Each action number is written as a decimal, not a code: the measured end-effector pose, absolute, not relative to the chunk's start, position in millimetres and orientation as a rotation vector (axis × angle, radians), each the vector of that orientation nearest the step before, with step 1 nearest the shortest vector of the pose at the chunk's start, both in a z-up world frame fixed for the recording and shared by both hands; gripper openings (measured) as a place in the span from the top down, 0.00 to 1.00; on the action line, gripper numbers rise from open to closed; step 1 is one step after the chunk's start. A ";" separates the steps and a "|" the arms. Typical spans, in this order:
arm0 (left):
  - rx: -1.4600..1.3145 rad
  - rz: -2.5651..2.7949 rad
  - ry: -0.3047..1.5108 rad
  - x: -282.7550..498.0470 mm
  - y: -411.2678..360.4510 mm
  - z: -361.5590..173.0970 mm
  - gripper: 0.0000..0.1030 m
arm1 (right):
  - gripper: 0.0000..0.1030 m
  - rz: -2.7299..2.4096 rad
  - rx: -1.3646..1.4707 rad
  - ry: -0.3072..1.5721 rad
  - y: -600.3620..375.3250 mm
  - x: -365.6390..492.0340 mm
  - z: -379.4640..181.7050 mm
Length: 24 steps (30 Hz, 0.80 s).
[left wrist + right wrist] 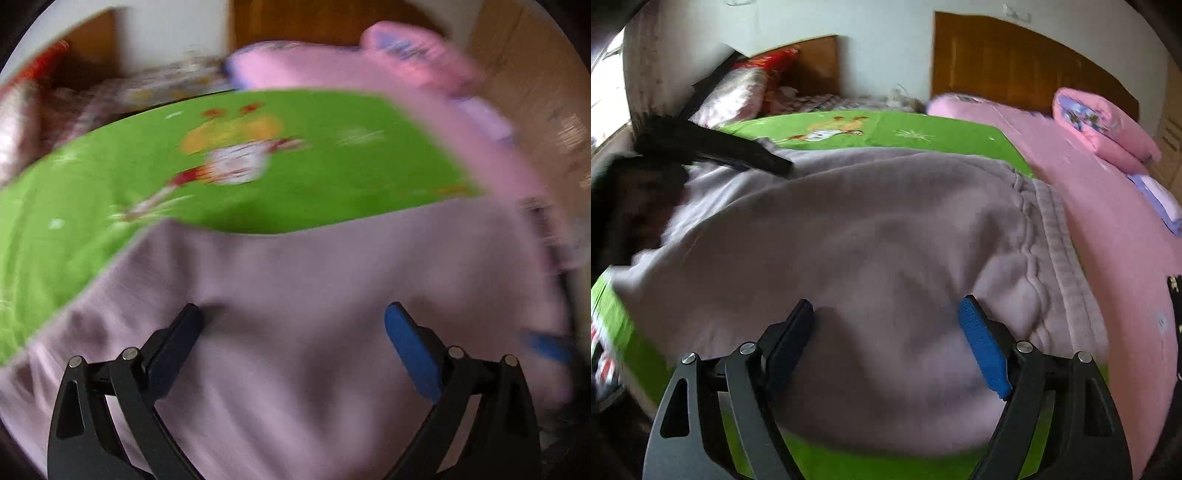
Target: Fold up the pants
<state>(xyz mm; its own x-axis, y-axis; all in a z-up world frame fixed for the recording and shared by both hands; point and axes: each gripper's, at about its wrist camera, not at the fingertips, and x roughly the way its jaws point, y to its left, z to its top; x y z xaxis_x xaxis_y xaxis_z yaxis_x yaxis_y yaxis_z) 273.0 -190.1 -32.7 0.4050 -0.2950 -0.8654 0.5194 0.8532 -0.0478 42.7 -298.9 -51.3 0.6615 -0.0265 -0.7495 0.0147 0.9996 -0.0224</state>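
Note:
Pale lilac pants [868, 236] lie spread on a green cartoon-print sheet [886, 129] on the bed, with the ribbed waistband [1060, 236] at the right. My right gripper [886, 314] is open just above the cloth near its front edge, holding nothing. My left gripper [293, 317] is open over the pants [314, 277], holding nothing; that view is motion-blurred. The left gripper also shows as a dark blurred shape in the right wrist view [738, 151] at the pants' far left.
A pink blanket [1108, 206] covers the bed to the right, with a pink pillow [1104, 125] on it. Pillows and bedding [738, 92] are piled at the back left. Wooden headboards [1015, 66] stand against the wall.

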 end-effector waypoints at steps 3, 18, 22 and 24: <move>0.291 -0.481 0.997 284.4 -197.5 -35.8 0.01 | 0.24 -0.003 0.024 0.861 -307.6 31.7 -48.4; 0.261 -0.446 0.953 273.7 -191.1 -37.0 0.01 | 0.16 -0.060 0.071 0.841 -314.5 76.9 -1.0; 0.255 -0.449 0.953 272.4 -191.1 -36.4 0.01 | 0.15 -0.084 0.005 0.956 -303.0 125.3 -24.3; 0.249 -0.454 0.954 272.8 -190.1 -36.1 0.01 | 0.14 -0.108 -0.056 1.054 -302.5 135.7 -45.0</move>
